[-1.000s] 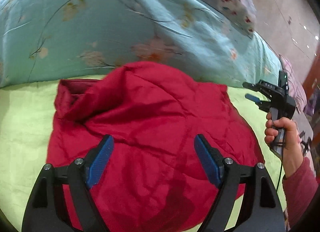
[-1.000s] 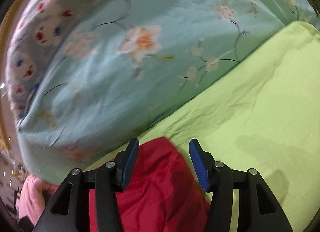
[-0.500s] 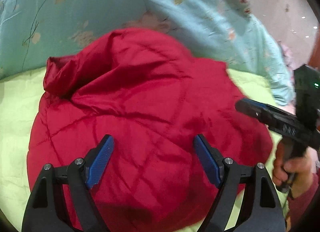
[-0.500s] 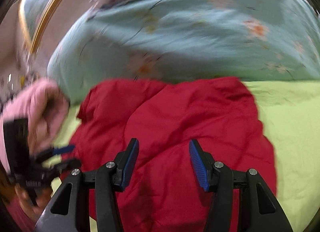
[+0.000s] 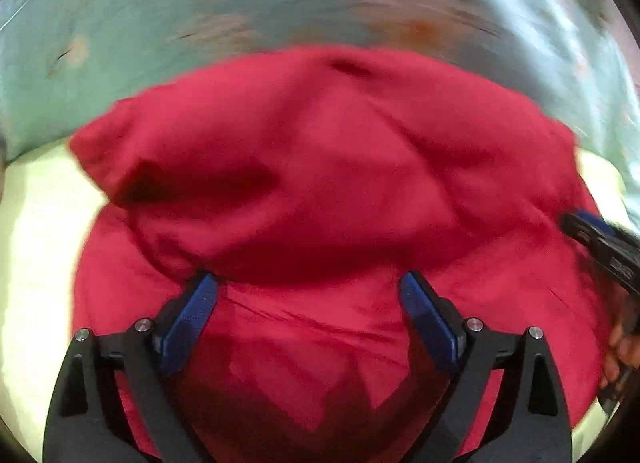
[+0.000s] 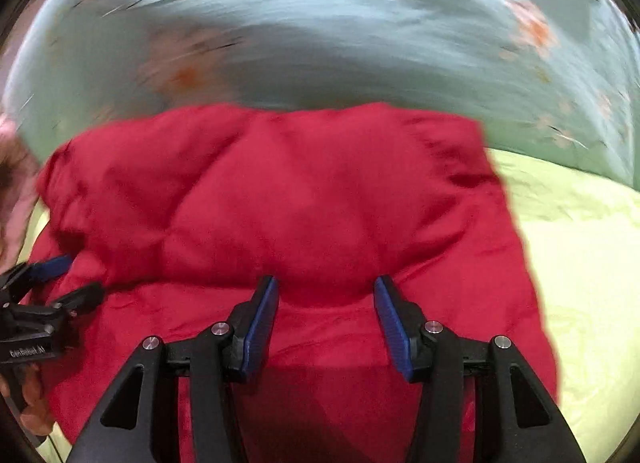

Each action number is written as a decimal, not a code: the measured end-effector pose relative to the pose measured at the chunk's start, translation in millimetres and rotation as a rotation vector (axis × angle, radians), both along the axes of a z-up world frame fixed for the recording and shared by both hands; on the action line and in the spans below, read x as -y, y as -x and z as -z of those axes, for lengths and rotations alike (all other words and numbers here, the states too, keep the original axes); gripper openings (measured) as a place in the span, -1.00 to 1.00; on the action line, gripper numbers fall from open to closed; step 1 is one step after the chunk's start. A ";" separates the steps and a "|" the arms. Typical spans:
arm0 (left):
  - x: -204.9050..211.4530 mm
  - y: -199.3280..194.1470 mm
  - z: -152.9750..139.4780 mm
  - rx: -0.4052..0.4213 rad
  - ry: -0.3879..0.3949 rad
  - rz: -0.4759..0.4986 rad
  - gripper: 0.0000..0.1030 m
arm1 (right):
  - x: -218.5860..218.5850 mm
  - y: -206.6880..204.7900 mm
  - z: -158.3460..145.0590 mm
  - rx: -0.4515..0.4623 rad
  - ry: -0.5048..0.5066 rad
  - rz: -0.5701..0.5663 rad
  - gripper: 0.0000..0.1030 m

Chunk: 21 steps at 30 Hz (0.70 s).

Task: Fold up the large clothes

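The red padded jacket (image 6: 288, 215) is lying bunched on the lime-green sheet (image 6: 580, 263), its far half doubled over the near half, so one fold is looking done and tidying is remaining. The left gripper (image 5: 308, 303) and right gripper (image 6: 326, 307) are hovering above it, jaws spread wide, gripping nothing, before the floral quilt (image 6: 320, 43).

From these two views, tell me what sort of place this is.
Most likely a bedroom: the red padded garment lies on a yellow-green sheet, as on a bed, with a light blue floral duvet bunched behind it.
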<state>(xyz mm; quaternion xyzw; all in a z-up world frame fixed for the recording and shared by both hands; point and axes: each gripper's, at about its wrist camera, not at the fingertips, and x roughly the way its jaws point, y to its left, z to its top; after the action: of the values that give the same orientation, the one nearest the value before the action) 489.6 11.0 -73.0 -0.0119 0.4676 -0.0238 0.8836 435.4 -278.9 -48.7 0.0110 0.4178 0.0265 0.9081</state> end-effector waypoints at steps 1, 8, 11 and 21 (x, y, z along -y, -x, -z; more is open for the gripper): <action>-13.6 -8.0 0.8 -0.012 0.010 -0.050 0.83 | 12.6 -3.7 1.8 -0.010 -0.027 0.027 0.00; -64.5 -30.2 17.4 -0.036 0.093 -0.133 0.90 | 65.4 -10.5 18.4 -0.007 -0.144 0.141 0.00; -73.8 -35.2 24.1 -0.036 0.112 -0.173 1.00 | 77.5 -16.9 25.3 -0.018 -0.162 0.187 0.32; -90.4 -24.3 17.7 -0.026 0.138 -0.238 1.00 | 103.8 -9.8 22.9 -0.022 -0.232 0.235 0.42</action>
<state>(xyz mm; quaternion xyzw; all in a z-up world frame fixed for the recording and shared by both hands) 514.0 101.4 -90.7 -0.1284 0.4715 0.0492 0.8711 445.2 -382.7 -71.5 0.1647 0.4176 -0.0322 0.8930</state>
